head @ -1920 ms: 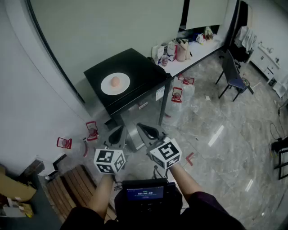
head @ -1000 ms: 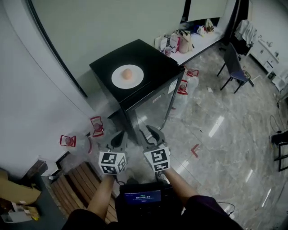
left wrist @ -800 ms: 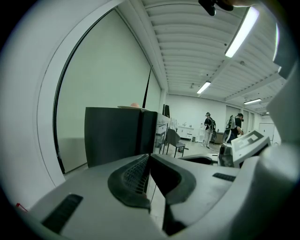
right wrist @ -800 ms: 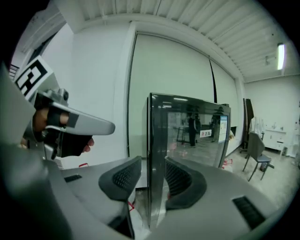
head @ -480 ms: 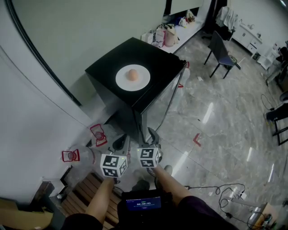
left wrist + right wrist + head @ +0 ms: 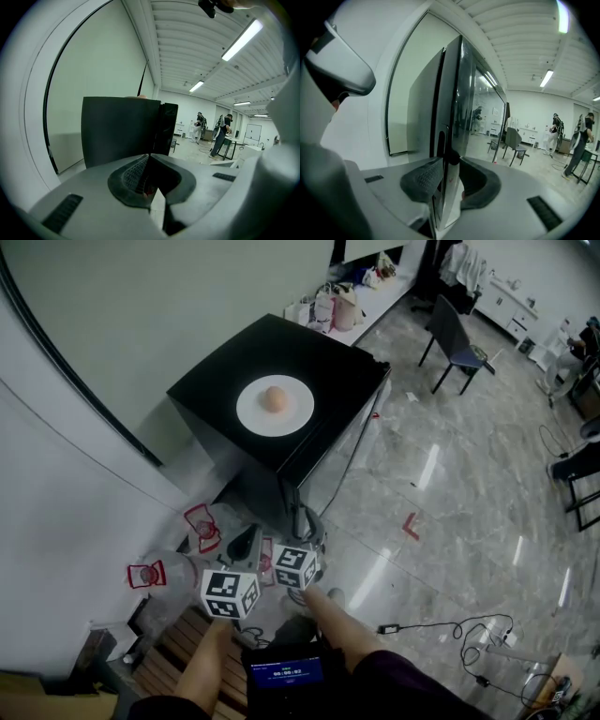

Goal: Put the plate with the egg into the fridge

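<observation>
A white plate (image 6: 292, 414) with a brown egg (image 6: 274, 398) lies on top of a small black fridge (image 6: 220, 367). The fridge's glass door (image 6: 349, 448) faces right in the head view. My right gripper (image 6: 302, 523) is at the door's near vertical edge (image 6: 451, 140). Its jaws are closing, with that edge between them and both pads against it. Just left of it, my left gripper (image 6: 248, 538) hangs shut and empty, short of the fridge's dark side wall (image 6: 119, 133). In the left gripper view only the egg's top (image 6: 142, 96) peeks over the fridge.
Red-capped water jugs (image 6: 202, 526) (image 6: 150, 573) stand left of the fridge by the wall. A wooden pallet (image 6: 183, 652) lies at my feet. A chair (image 6: 455, 334) and a white bench with bags (image 6: 342, 304) are beyond. Cables (image 6: 450, 624) trail on the floor.
The fridge has come closer in the head view. My right gripper has moved forward onto the door's edge; the left one has stayed shut beside it.
</observation>
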Demonstrator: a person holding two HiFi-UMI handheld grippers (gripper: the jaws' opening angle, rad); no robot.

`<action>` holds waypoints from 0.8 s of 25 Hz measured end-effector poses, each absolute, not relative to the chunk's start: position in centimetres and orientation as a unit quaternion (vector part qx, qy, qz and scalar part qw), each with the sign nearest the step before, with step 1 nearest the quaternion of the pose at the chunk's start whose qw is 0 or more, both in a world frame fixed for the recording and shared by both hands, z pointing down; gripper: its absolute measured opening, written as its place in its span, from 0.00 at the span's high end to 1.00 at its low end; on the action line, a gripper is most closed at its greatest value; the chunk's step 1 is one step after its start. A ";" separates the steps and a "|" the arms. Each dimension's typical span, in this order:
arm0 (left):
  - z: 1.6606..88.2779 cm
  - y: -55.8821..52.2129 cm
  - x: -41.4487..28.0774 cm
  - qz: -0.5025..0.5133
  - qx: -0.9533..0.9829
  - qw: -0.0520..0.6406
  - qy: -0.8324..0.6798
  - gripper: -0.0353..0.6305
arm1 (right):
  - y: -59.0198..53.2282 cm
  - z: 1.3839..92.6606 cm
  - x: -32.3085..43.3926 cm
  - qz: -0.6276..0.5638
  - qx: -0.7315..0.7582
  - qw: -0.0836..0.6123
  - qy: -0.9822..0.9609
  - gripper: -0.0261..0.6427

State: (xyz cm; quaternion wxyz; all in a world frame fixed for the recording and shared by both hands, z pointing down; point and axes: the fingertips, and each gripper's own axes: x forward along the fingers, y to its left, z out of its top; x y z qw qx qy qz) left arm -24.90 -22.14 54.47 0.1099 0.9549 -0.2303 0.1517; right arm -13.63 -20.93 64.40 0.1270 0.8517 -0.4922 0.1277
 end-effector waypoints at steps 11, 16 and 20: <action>53.9 -21.5 -21.9 0.147 0.971 0.092 -0.162 0.93 | -20.8 64.6 -14.0 0.145 0.832 0.121 -0.522 0.81; 52.9 -20.9 -20.0 0.143 0.977 0.073 -0.139 0.93 | -20.4 64.5 -14.1 0.160 0.825 0.106 -0.532 0.83; 52.6 -20.6 -19.4 0.139 0.979 0.074 -0.127 0.93 | -20.3 64.3 -14.1 0.160 0.822 0.099 -0.538 0.84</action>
